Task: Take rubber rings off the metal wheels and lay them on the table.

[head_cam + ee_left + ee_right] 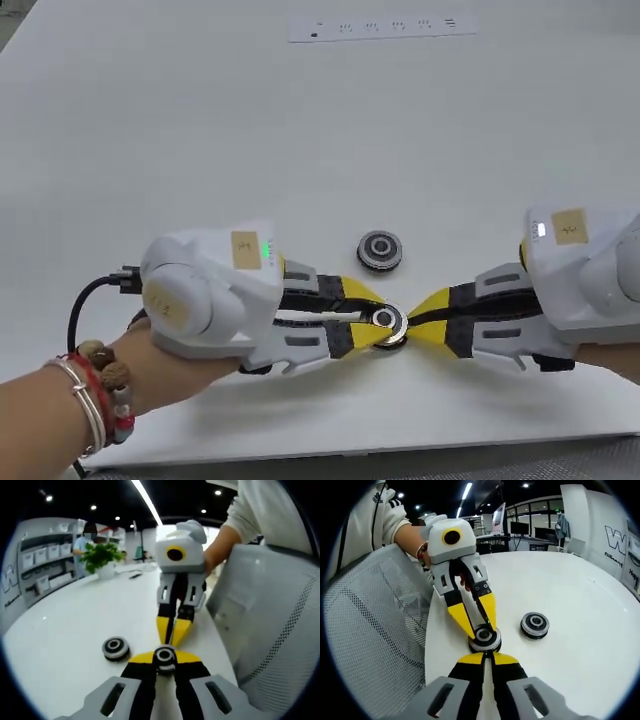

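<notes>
A small metal wheel with a black rubber ring (386, 320) (165, 659) (485, 639) sits near the white table's front edge. My left gripper (372, 322) (165, 655) comes in from the left, its yellow jaws shut on the wheel from both sides. From the right, my right gripper (410, 322) (486, 656) has its jaws pressed together at the wheel's rim, pinching the rubber ring's edge. A second wheel (380, 250) (116, 648) (535, 625), ring on, lies flat a little farther back, apart from both grippers.
A white power strip (383, 27) lies at the table's far side. The table's front edge (400, 440) runs just below the grippers. A grey mesh chair (270, 630) (375, 630) stands by that edge. A black cable (85, 300) trails from the left gripper.
</notes>
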`<state>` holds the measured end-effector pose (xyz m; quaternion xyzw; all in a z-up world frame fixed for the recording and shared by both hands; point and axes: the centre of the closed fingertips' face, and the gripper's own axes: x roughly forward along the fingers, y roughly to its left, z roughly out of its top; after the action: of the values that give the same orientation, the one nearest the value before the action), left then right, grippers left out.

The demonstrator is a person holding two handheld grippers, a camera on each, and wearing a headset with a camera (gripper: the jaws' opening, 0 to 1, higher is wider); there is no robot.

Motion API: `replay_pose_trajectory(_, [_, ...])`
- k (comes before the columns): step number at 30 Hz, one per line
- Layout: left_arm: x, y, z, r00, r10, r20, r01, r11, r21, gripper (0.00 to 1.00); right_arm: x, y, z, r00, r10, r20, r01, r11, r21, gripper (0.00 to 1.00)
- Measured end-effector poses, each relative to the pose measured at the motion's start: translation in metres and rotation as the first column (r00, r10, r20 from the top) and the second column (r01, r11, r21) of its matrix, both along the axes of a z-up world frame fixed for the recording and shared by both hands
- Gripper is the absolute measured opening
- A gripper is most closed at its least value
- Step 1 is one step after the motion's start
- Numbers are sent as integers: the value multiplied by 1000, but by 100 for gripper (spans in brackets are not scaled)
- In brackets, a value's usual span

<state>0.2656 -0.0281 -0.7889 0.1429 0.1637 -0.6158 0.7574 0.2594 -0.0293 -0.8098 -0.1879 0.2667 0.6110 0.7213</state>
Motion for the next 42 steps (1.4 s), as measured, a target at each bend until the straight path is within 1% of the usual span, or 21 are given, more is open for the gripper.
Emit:
replay_pose_trajectory(3, [0,0,0,1000,-10,20,10,1000,0,14,1,1,0,999,-20,-50,18,999,-32,2])
replay_pose_trajectory(5, [0,0,0,1000,-10,19,10,1000,-3,14,1,1,0,996,-43,-81,39,998,-41,1])
replay_pose_trajectory(8, [0,0,0,1000,-11,27,11,1000,0,14,2,-1,-2,986,-101,-130,96,994,-45,2])
replay_pose_trajectory(13, [0,0,0,1000,-9,29,9,1000,-2,14,2,-1,-2,985,-102,-142,97,994,-46,2])
replay_pose_trajectory(14, [0,0,0,1000,-9,30,9,1000,-2,14,3,-1,-3,982,-109,-152,103,994,-44,2])
replay_pose_trajectory(15, [0,0,1,999,-10,31,10,1000,-3,14,3,-2,-3,977,-122,-176,117,992,-39,2])
replay_pose_trajectory(16, [0,0,1,999,-14,38,14,1000,-3,14,4,-2,-3,975,-124,-184,120,992,-34,1])
replay_pose_trajectory(17, [0,0,1,999,-15,42,15,1000,-3,14,5,-2,-3,969,-139,-202,137,990,-23,0])
replay_pose_trajectory(18, [0,0,1,999,-14,42,15,1000,-4,14,5,-2,-3,960,-168,-224,168,986,-21,0])
replay_pose_trajectory(19, [0,0,1,999,-13,43,14,1000,-5,14,8,-4,-5,967,-165,-194,163,986,-30,0])
replay_pose_trajectory(22, [0,0,1,998,-15,53,15,1000,1,14,7,-1,-4,969,-161,-187,159,987,-30,0])
replay_pose_trajectory(23, [0,0,1,998,-14,54,14,1000,2,14,7,-2,-4,969,-164,-187,161,987,-31,0])
replay_pose_trajectory(26, [0,0,1,998,-12,57,12,1000,3,14,8,-1,-4,960,-187,-211,185,982,-26,0])
replay_pose_trajectory(29, [0,0,1,998,-12,56,11,1000,2,14,14,-4,-2,945,-221,-240,224,975,-15,0])
replay_pose_trajectory(32, [0,1,1,998,-14,57,14,1000,-4,14,15,-5,1,924,-249,-289,262,965,6,0])
replay_pose_trajectory(34, [0,1,1,998,-13,58,13,1000,-5,14,15,-6,1,913,-258,-315,278,960,19,0])
replay_pose_trajectory(35, [0,1,1,998,-13,59,13,1000,-5,14,15,-6,1,905,-265,-333,289,957,23,0])
replay_pose_trajectory(37, [0,1,1,998,-13,61,13,1000,-5,14,15,-6,1,893,-274,-358,303,953,27,0])
replay_pose_trajectory(40, [0,1,1,998,-12,63,13,1000,-4,14,14,-5,4,867,-283,-410,332,942,51,0])
replay_pose_trajectory(41, [0,1,1,998,-12,64,12,1000,-3,14,14,-5,4,862,-287,-418,339,939,54,0])
replay_pose_trajectory(42, [0,1,1,998,-12,63,12,1000,-4,14,14,-5,6,847,-292,-444,356,932,67,0])
